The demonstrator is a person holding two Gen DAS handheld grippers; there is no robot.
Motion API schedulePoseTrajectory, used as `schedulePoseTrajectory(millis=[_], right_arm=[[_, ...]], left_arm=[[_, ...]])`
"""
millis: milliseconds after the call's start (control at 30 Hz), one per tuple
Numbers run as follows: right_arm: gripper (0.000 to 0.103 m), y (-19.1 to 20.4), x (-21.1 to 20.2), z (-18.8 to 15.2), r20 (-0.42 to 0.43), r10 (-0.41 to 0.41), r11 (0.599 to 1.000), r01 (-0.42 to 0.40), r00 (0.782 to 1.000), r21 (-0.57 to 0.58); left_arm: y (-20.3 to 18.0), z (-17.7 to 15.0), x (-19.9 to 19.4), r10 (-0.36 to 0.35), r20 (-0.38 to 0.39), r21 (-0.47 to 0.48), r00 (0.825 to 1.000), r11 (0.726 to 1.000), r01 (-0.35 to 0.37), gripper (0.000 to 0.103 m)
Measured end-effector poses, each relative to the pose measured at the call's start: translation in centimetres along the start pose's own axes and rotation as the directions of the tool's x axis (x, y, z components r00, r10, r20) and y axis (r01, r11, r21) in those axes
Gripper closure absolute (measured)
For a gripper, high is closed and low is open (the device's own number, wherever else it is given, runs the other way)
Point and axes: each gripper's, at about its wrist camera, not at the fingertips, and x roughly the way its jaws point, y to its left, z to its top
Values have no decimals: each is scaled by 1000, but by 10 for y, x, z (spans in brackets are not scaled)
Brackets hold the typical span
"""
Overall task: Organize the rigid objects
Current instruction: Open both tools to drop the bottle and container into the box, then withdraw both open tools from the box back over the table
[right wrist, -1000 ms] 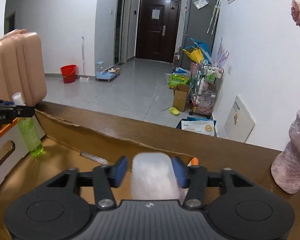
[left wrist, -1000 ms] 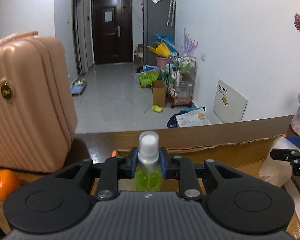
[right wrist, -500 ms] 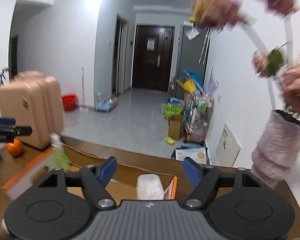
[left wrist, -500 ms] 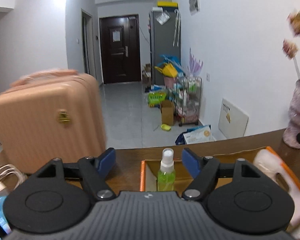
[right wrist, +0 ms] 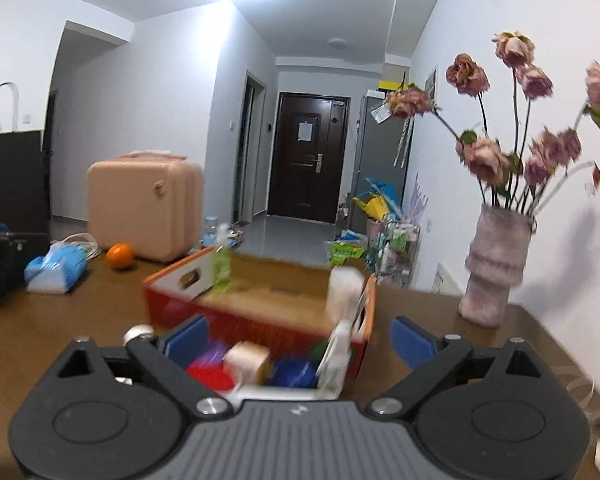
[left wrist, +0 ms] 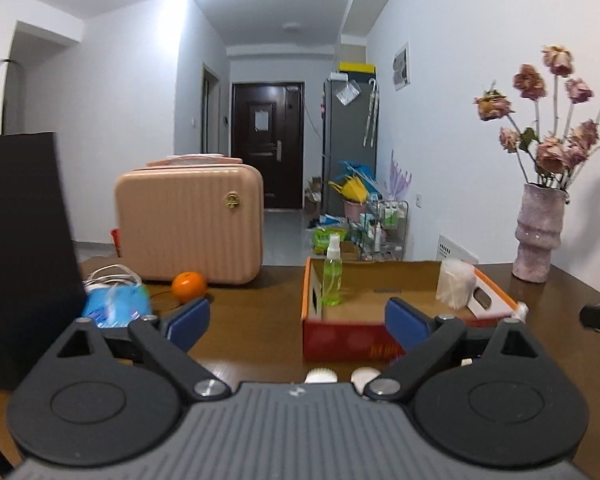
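An orange-rimmed cardboard box [left wrist: 380,292] [right wrist: 260,304] sits on the brown table. A green spray bottle [left wrist: 332,276] [right wrist: 221,264] stands upright in its left corner and a white translucent container [left wrist: 456,282] [right wrist: 342,290] in its right corner. My left gripper [left wrist: 298,320] is well back from the box, its jaws opening wide with nothing between them. My right gripper [right wrist: 300,338] is likewise back, jaws opening and empty. In front of the box lie several small items: a tape roll [right wrist: 247,360], a red thing [right wrist: 210,376], a blue thing [right wrist: 294,374] and a white bottle [right wrist: 336,354].
A pink suitcase [left wrist: 188,220] stands at the table's far left with an orange [left wrist: 188,286] and a blue packet [left wrist: 114,306] in front of it. A black bag [left wrist: 20,248] is at the left edge. A vase of dried flowers [left wrist: 538,236] [right wrist: 492,272] stands at the right.
Both grippers let go, the left of the spray bottle and the right of the white container, opened wide and pulled far back from the box. Both items stay standing in the box.
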Motion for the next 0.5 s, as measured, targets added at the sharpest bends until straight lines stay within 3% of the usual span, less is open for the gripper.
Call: schedulePoseTrajectory(millis=[167, 400, 500], right_arm=[[2, 8, -46, -48, 8, 28, 995, -29, 1000, 94], [0, 6, -92, -94, 45, 5, 997, -8, 999, 82], [0, -5, -96, -102, 21, 7, 997, -9, 1000, 83]], left_arm=[[0, -39, -51, 21, -21, -10, 1000, 1000, -21, 3], [-5, -86, -106, 50, 7, 25, 999, 998, -51, 0], [-10, -93, -117, 45, 8, 32, 999, 998, -45, 0]])
